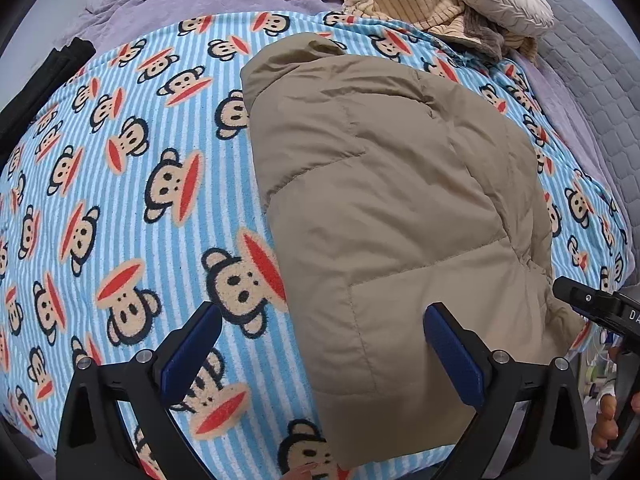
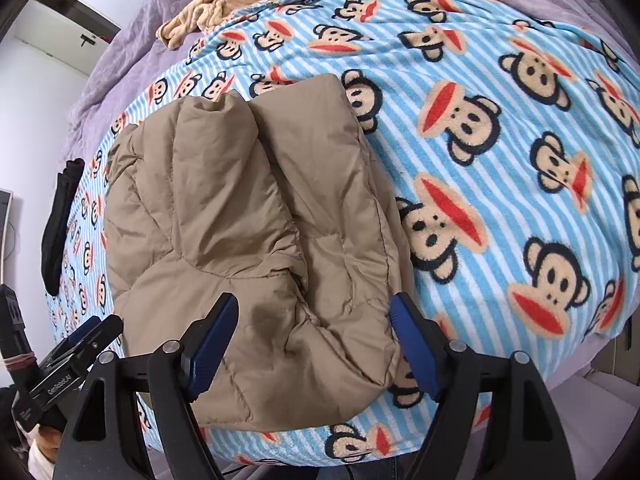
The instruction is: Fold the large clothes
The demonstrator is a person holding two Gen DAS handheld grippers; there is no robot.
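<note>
A tan puffer jacket lies folded into a bundle on the monkey-print blanket that covers the bed. The left gripper hovers released over the jacket's near left edge, and the right gripper hangs spread wide over its near hem, grasping nothing. A heap of striped clothes sits at the far end.
</note>
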